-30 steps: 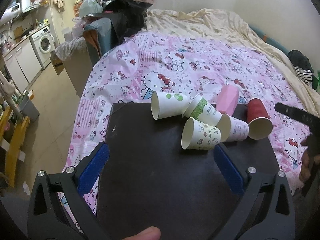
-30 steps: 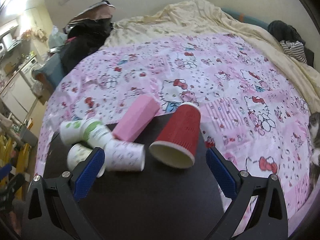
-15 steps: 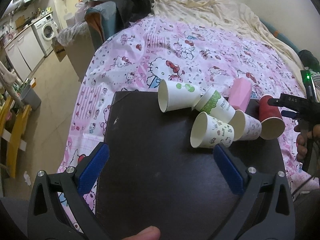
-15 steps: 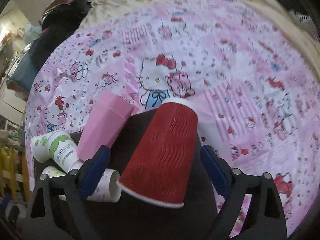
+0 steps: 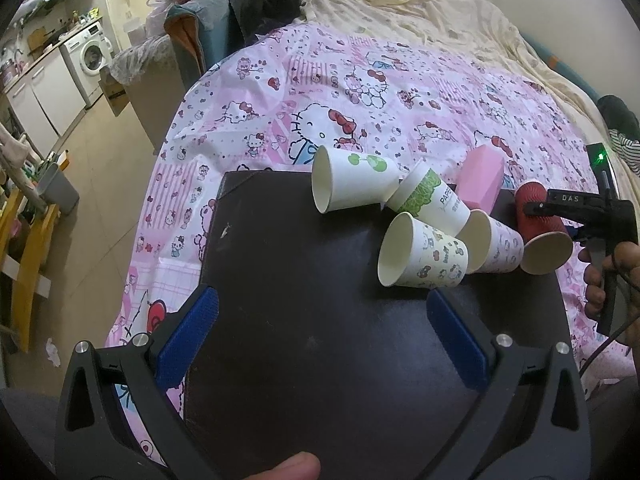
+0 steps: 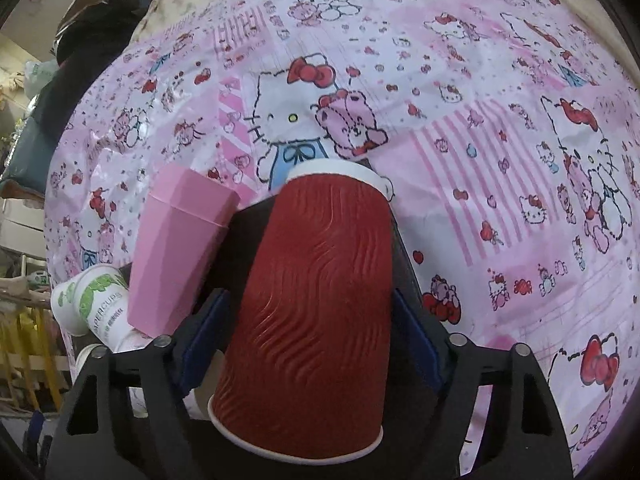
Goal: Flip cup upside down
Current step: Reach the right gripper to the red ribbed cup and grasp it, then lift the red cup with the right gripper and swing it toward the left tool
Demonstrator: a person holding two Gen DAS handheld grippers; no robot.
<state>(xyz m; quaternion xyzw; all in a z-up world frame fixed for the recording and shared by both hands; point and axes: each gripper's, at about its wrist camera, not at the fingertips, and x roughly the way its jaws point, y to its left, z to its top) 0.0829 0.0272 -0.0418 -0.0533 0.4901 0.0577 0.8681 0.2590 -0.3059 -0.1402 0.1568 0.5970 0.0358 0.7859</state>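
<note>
A red ribbed paper cup (image 6: 316, 320) lies on its side on the dark board (image 5: 320, 340), mouth toward the camera. My right gripper (image 6: 312, 336) straddles it, blue pads close on both sides; contact is unclear. It also shows in the left wrist view (image 5: 538, 226) at the board's right edge, with the right gripper (image 5: 576, 210) over it. My left gripper (image 5: 324, 336) is open and empty above the board's near part. Several white paper cups (image 5: 420, 256) and a pink cup (image 5: 480, 178) lie on their sides nearby.
The board rests on a bed with a pink Hello Kitty sheet (image 5: 360, 80). A cream blanket (image 5: 420, 12) lies at the far end. Floor, a washing machine (image 5: 94, 50) and clutter are to the left. The pink cup (image 6: 176, 248) lies just left of the red one.
My right gripper has moved forward and down until its fingers straddle the red cup, and the fingers have narrowed. The left gripper has stayed open, shifting slightly.
</note>
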